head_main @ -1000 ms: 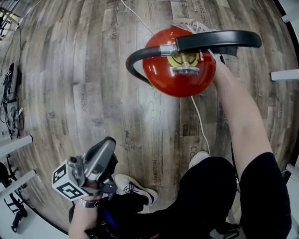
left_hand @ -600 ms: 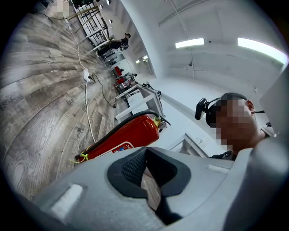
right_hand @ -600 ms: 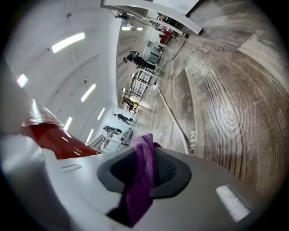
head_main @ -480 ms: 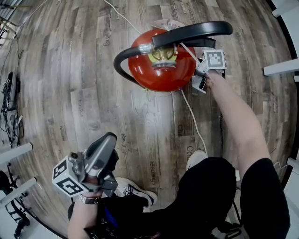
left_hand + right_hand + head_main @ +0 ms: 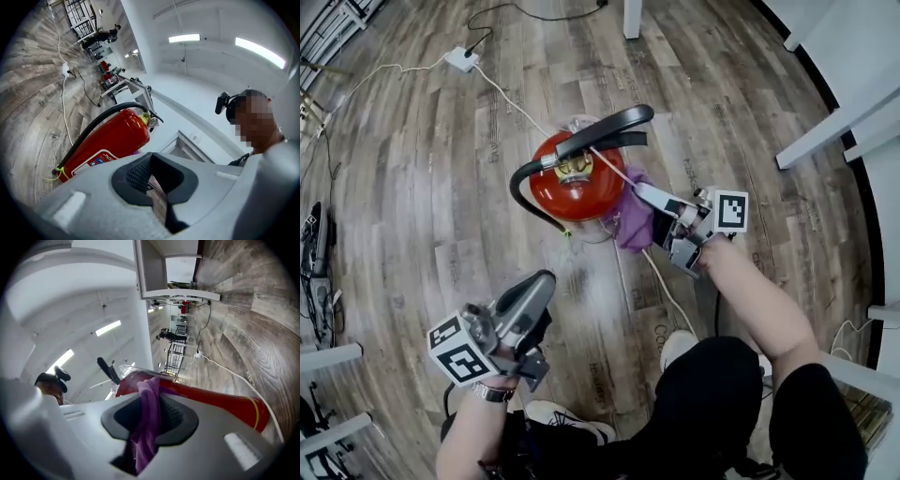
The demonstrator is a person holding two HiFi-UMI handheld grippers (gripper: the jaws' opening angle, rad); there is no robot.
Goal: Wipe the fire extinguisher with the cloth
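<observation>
The red fire extinguisher (image 5: 578, 180) stands upright on the wooden floor, its black handle (image 5: 602, 131) on top and a black hose (image 5: 521, 184) curving down its left side. A purple cloth (image 5: 633, 221) lies against its right side. My right gripper (image 5: 649, 197) is shut on that cloth, and in the right gripper view the cloth (image 5: 148, 418) hangs between the jaws with the extinguisher (image 5: 215, 401) just beyond. My left gripper (image 5: 534, 292) is held low at the near left, shut and empty, well apart from the extinguisher (image 5: 108, 143).
A white cable (image 5: 661, 286) runs along the floor past the extinguisher to a power strip (image 5: 459, 58) at the far left. White furniture legs (image 5: 633, 17) and a white table edge (image 5: 834, 122) stand at the back and right. The person's shoe (image 5: 680, 347) is near.
The right gripper has come out from behind the extinguisher and risen along its right side, and the purple cloth now shows. The view has pulled back. The left gripper shifted slightly right.
</observation>
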